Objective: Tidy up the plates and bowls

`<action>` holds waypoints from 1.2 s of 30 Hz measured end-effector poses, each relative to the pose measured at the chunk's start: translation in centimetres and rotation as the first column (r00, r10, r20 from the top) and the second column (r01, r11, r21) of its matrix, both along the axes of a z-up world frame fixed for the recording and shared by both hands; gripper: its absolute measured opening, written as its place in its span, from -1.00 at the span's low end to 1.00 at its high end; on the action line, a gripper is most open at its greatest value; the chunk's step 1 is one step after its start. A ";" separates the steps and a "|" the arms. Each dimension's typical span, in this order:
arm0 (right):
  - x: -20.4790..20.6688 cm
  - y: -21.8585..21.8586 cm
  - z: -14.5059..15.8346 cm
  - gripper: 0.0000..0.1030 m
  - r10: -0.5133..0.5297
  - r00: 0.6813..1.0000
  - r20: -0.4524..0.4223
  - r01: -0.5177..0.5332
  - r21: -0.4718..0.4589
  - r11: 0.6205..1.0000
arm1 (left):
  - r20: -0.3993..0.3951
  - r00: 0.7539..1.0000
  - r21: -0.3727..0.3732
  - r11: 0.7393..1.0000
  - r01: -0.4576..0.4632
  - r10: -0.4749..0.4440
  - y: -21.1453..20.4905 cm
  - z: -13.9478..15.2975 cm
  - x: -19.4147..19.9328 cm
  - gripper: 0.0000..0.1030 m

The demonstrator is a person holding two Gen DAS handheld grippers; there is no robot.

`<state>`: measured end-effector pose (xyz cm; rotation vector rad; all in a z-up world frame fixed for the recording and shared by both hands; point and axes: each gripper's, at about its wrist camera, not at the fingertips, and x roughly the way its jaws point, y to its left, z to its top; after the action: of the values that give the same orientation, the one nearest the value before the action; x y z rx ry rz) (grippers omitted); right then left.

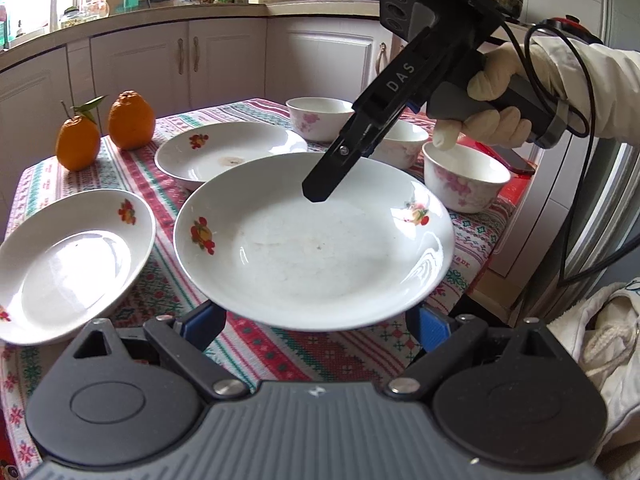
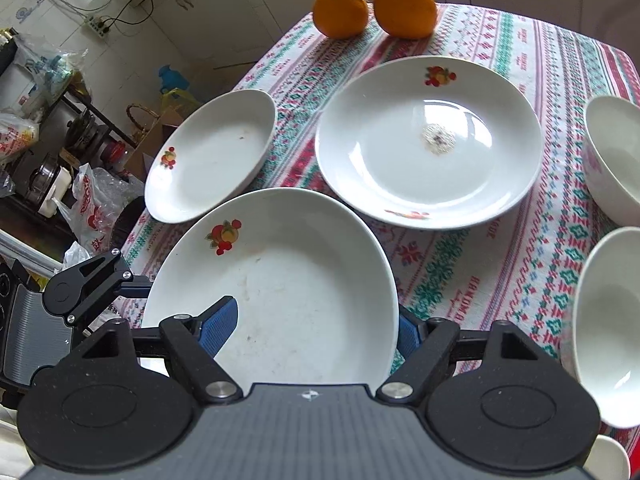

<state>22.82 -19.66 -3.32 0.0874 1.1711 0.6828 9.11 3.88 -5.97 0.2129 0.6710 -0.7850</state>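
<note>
near plate [image 2: 280, 280] straddled at rim by right gripper [image 2: 316, 330], wide open, no grip | left gripper [image 1: 316, 322] open beneath opposite rim, empty | stained plate [image 2: 428, 140] upper right

The left wrist view looked low across the table [image 1: 132, 184] toward far cabinets [image 1: 224, 64], close behind the nearest plate [image 1: 312, 240]. The right wrist view looked down steeply, equally close. Both shared that plate [image 2: 280, 280] and the oranges [image 1: 132, 120].
</note>
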 end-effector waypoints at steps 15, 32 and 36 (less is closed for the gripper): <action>2.3 6.2 2.3 0.63 0.130 0.989 0.066 -0.132 0.015 0.991 | 0.024 0.991 0.006 0.991 -0.133 0.132 4.9 1.7 0.3 0.86; 8.4 13.9 1.4 0.63 0.239 0.968 0.078 -0.242 0.027 0.970 | 0.027 0.963 0.035 0.962 -0.271 0.270 10.0 1.7 3.7 0.86; 9.4 14.7 1.0 0.63 0.242 0.968 0.074 -0.244 0.026 0.969 | 0.023 0.959 0.038 0.959 -0.282 0.282 10.5 1.5 4.6 0.86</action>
<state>32.24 -4.92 -2.30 -0.0515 1.1123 0.9160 13.68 14.40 -4.42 0.1561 0.6834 -0.4954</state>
